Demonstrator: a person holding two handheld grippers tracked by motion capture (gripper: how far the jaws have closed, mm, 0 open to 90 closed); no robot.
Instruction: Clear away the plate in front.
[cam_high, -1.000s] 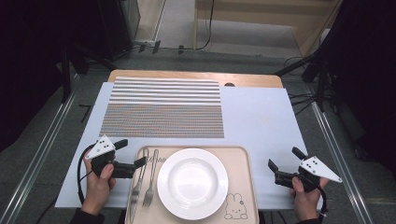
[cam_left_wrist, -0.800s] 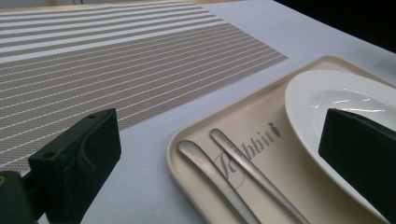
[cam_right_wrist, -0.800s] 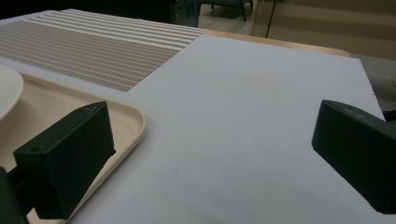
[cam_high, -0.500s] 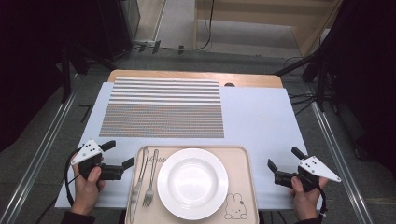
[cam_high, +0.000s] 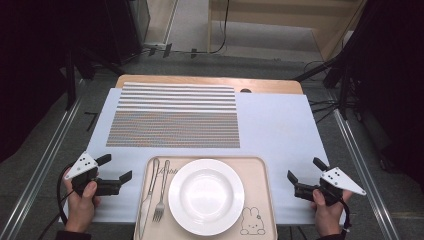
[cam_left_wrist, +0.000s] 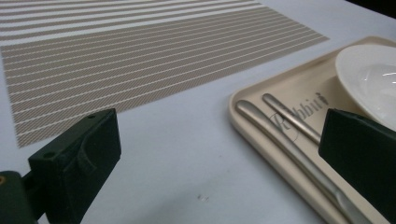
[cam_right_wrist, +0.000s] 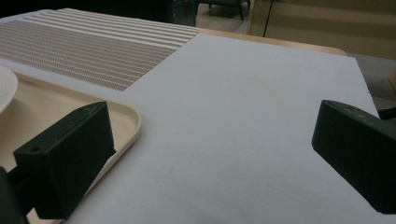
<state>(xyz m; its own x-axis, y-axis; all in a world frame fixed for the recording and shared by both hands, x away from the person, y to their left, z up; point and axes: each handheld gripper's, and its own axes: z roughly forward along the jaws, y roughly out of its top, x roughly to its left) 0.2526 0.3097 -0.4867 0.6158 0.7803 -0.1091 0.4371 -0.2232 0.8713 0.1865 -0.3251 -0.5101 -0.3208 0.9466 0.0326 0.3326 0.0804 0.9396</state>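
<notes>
- The knife (cam_high: 148, 200) and fork (cam_high: 161, 192) lay side by side in the tray (cam_high: 260, 172), just left of the plate (cam_high: 206, 196), long axes along the tray's left rim, handles toward the striped mat (cam_high: 175, 115).
- Our left gripper (cam_high: 116, 175) hovered outside that rim, jaws wide open and empty; our right gripper (cam_high: 304, 176), right of the tray, was likewise open.
- We judged a clean pick needs the jaws set across one handle.
</notes>
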